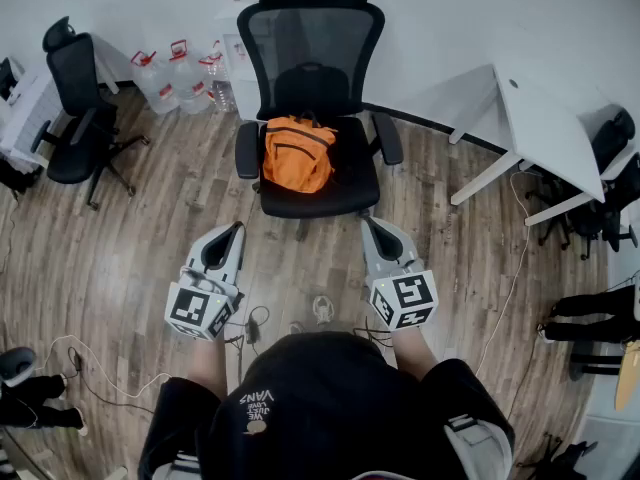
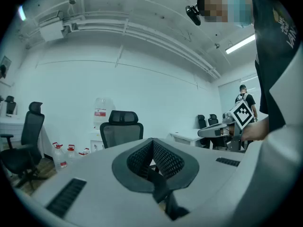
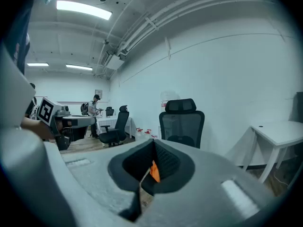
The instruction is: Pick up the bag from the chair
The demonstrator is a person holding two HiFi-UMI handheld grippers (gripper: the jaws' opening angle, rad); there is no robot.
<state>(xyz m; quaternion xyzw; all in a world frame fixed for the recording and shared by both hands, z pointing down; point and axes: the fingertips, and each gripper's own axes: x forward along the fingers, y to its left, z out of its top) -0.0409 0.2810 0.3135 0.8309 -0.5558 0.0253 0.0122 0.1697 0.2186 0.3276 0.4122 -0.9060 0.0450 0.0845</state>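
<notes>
An orange backpack (image 1: pixel 298 153) lies on the seat of a black mesh office chair (image 1: pixel 330 196) in front of me in the head view. My left gripper (image 1: pixel 236 228) hovers over the wood floor just short of the seat's front left corner, jaws closed together and empty. My right gripper (image 1: pixel 369 222) hangs at the seat's front right corner, also shut on nothing. In the right gripper view a sliver of the orange backpack (image 3: pixel 155 171) shows through the pad cut-out below the right gripper (image 3: pixel 154 142). The left gripper (image 2: pixel 152 141) points at the chair (image 2: pixel 122 126).
A white desk (image 1: pixel 545 128) stands at the right, with dark chairs (image 1: pixel 600 198) behind it. Another black office chair (image 1: pixel 75 108) is at the left, and water bottles (image 1: pixel 180 73) line the wall. Cables (image 1: pixel 250 323) trail on the floor near my feet.
</notes>
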